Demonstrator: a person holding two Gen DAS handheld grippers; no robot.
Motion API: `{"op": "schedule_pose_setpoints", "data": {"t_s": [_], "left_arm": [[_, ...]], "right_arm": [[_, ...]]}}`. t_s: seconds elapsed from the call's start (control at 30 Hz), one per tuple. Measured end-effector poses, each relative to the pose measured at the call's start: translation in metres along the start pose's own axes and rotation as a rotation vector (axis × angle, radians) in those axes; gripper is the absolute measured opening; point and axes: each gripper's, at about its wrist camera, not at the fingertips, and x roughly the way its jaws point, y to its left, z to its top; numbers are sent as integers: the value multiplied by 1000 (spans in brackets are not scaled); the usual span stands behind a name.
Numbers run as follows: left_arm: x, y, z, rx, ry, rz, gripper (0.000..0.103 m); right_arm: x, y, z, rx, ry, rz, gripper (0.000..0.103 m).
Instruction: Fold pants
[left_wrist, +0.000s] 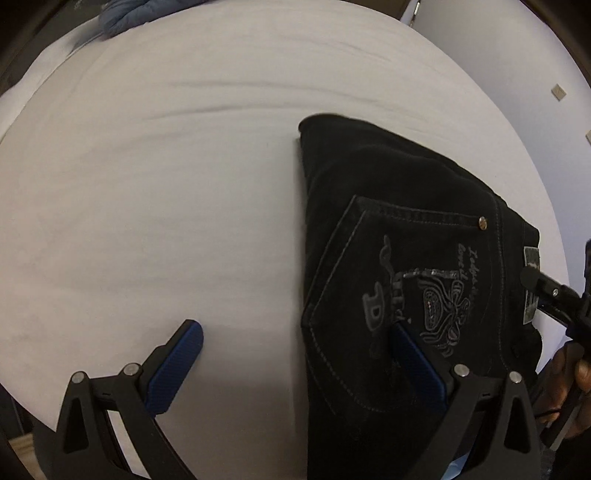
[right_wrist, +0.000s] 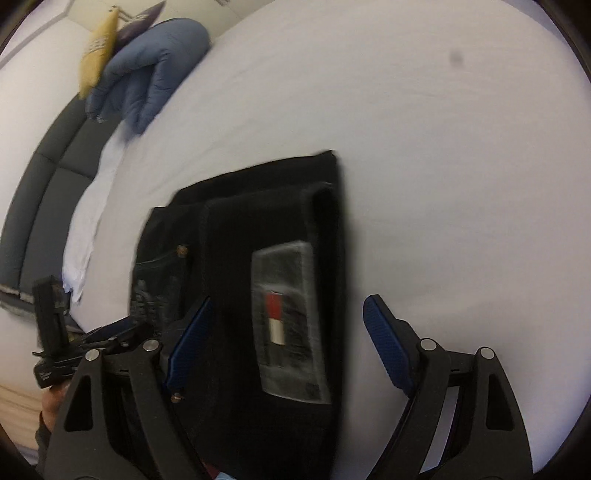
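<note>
White bed sheet, smooth and faintly creased, carrying the black pants, which lie folded into a compact block toward the near edge of the bed. The denim is thick and matte, with pale contrast stitching, a rivet and an embroidered back pocket; the right wrist view shows the stacked waistband layers and a glossy rectangular label with a red-and-white mark. Left gripper: jaws spread, holding nothing, one blue ribbed pad over bare sheet and the other over the pocket. Right gripper: jaws spread astride the waistband end, pads not pressing on it. The fold appears largely complete; a good next pinch would likely take every layer at one edge and keep the edges square. A blue padded garment lies at the far corner.
</note>
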Motion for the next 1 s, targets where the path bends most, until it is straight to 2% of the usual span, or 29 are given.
{"op": "schedule_pose_setpoints", "data": {"t_s": [0.07,0.13,0.17,0.2,0.3,0.4,0.47,0.5,0.53,0.57,0.67,0.8,1.0], "left_arm": [[-9,7,1,-51,-23,-1,103],[-15,18,1,-106,-38,-19,103],[-14,21,1,-112,-34,-39,103],[-10,24,3,-109,-18,-53,103],[2,31,8,-135,42,-125,103],[8,26,15,-100,69,-147,102],[8,20,18,-75,85,-149,88],[6,14,20,-53,92,-171,70],[5,10,21,-39,100,-194,45],[4,4,21,-30,113,-230,34],[2,-8,20,-2,102,-190,32],[-9,-6,14,-19,71,-212,22],[-29,-15,11,-14,13,-199,18]], "right_arm": [[4,10,-3,-47,12,-41,69],[6,8,-3,-47,15,-46,57],[6,5,-3,-36,17,-38,49],[5,2,-3,-27,18,-24,41],[2,-10,-2,7,16,26,28],[-1,-9,-1,-4,8,32,23],[-2,-2,0,-36,-2,9,20],[-2,4,0,-56,-8,-5,18],[-4,11,0,-84,-18,-24,17],[-7,18,0,-115,-28,-45,16],[-19,35,-1,-198,-61,-93,14],[-34,47,-1,-245,-96,-98,14],[-60,63,2,-288,-164,-96,13]]}}
